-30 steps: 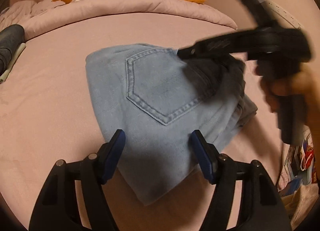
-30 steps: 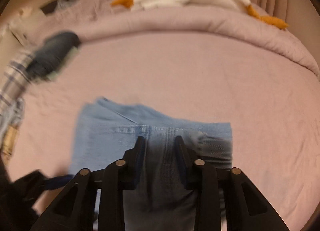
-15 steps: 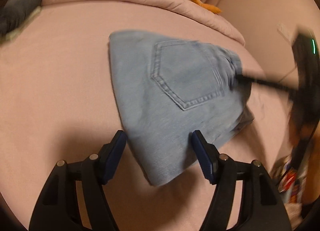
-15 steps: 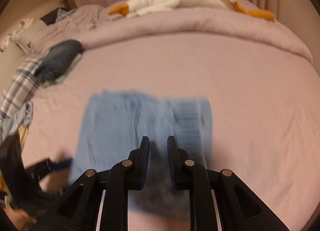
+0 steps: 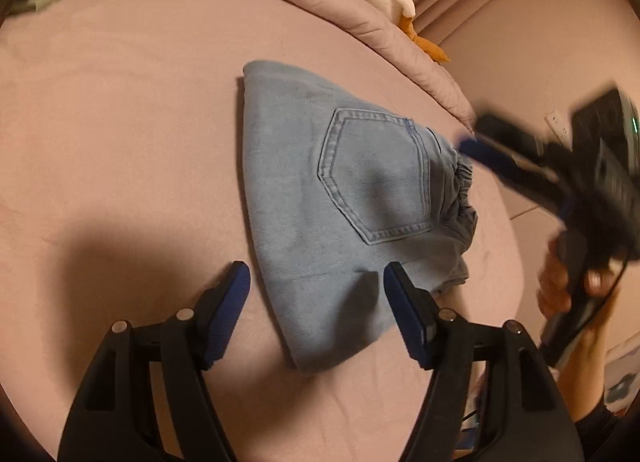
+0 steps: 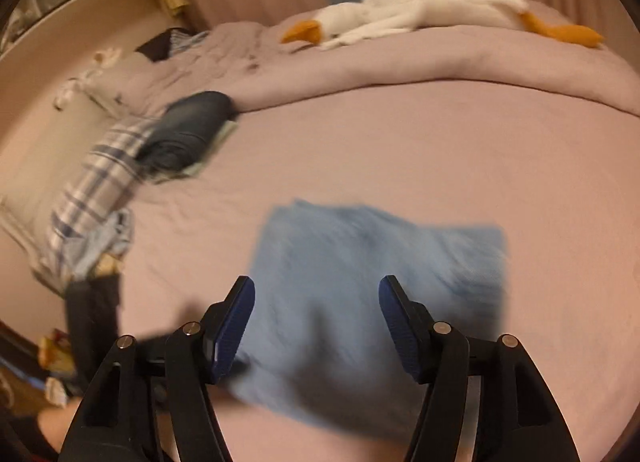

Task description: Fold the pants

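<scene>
On the pink bed (image 5: 120, 110) lie the folded jeans (image 5: 340, 214), back pocket up. The left hand-held gripper (image 5: 316, 314) hovers spread wide over them; the right hand-held gripper (image 6: 316, 322) is released too.

No text, label, brand, number or sign can be read in either view. The packaging (image 5: 622, 378) at the lower right edge of the left wrist view is too small and cut off to make out, and the items (image 6: 52, 358) at the lower left of the right wrist view are blurred beyond reading.
</scene>
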Motion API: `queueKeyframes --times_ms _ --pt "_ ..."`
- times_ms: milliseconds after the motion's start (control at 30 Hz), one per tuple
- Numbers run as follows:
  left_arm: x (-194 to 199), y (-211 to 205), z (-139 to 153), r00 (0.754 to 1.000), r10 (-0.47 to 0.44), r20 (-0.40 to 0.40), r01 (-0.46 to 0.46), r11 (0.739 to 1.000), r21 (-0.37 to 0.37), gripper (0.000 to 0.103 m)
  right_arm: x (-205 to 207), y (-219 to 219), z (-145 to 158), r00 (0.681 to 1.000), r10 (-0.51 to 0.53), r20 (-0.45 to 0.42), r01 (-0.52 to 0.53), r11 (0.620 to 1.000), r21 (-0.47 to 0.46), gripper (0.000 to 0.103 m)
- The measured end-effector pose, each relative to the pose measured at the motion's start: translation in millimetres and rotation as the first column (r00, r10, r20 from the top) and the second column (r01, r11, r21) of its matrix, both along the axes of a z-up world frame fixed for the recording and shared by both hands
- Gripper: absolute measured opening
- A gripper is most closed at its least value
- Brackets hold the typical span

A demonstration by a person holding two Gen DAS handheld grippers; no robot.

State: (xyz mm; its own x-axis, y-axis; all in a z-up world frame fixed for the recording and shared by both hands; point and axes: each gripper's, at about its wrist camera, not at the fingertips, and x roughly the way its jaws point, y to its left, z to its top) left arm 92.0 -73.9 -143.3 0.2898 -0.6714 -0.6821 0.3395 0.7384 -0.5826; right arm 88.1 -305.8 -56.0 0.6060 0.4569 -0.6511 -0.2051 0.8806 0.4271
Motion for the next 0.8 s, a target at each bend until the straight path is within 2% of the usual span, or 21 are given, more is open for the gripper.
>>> queueKeyframes --times_ms 67,167,200,267,333,400,433,467,533,600,700,800 --pt "0 -5 -1 1.000 -0.007 -0.002 0.007 1.000 0.002 0.062 23 19 -1 0.999 0.047 -0.003 -0.047 0.999 0.007 0.065" --pt "-1 -10 -1 1.000 -0.009 -0.006 0.009 1.000 0.020 0.055 64 55 -7 0.992 0.117 -0.035 -0.120 0.988 -0.097 0.065" --pt "4 -14 -2 1.000 -0.010 -0.004 0.010 1.000 0.024 0.055 77 67 -11 0.989 0.137 -0.053 -0.144 0.979 -0.144 0.065" --pt "8 -20 -3 1.000 -0.022 0.010 0.022 0.998 0.059 0.045 96 85 -21 0.981 0.172 -0.091 -0.189 0.955 -0.231 0.065" --pt "5 -22 -2 0.999 -0.040 0.029 0.037 0.996 0.085 0.042 110 101 -37 0.966 0.205 -0.159 -0.247 0.914 -0.321 0.063" --pt "4 -25 -1 0.997 -0.058 0.046 0.053 0.992 0.111 0.039 113 109 -51 0.943 0.249 -0.220 -0.314 0.883 -0.350 0.037" --pt "-3 -21 0 0.996 -0.065 0.053 0.058 0.991 0.119 0.038 112 112 -53 0.940 0.256 -0.225 -0.327 0.865 -0.380 0.033" --pt "-6 -21 1 0.995 -0.072 0.062 0.064 0.989 0.132 0.038 110 114 -53 0.937 0.270 -0.221 -0.339 0.857 -0.389 0.025" --pt "-10 -25 4 0.993 -0.082 0.083 0.068 0.985 0.158 0.038 112 111 -51 0.942 0.256 -0.218 -0.324 0.864 -0.386 0.016" --pt "-15 -27 5 0.991 -0.084 0.102 0.065 0.981 0.180 0.038 117 105 -54 0.943 0.234 -0.235 -0.308 0.882 -0.357 0.015" --pt "-18 -29 7 0.990 -0.083 0.111 0.061 0.981 0.184 0.038 117 104 -56 0.947 0.220 -0.236 -0.293 0.891 -0.347 0.015" --pt "-26 -34 14 0.987 -0.080 0.138 0.050 0.977 0.208 0.038 100 88 -39 0.972 0.177 -0.156 -0.215 0.936 -0.278 0.015"
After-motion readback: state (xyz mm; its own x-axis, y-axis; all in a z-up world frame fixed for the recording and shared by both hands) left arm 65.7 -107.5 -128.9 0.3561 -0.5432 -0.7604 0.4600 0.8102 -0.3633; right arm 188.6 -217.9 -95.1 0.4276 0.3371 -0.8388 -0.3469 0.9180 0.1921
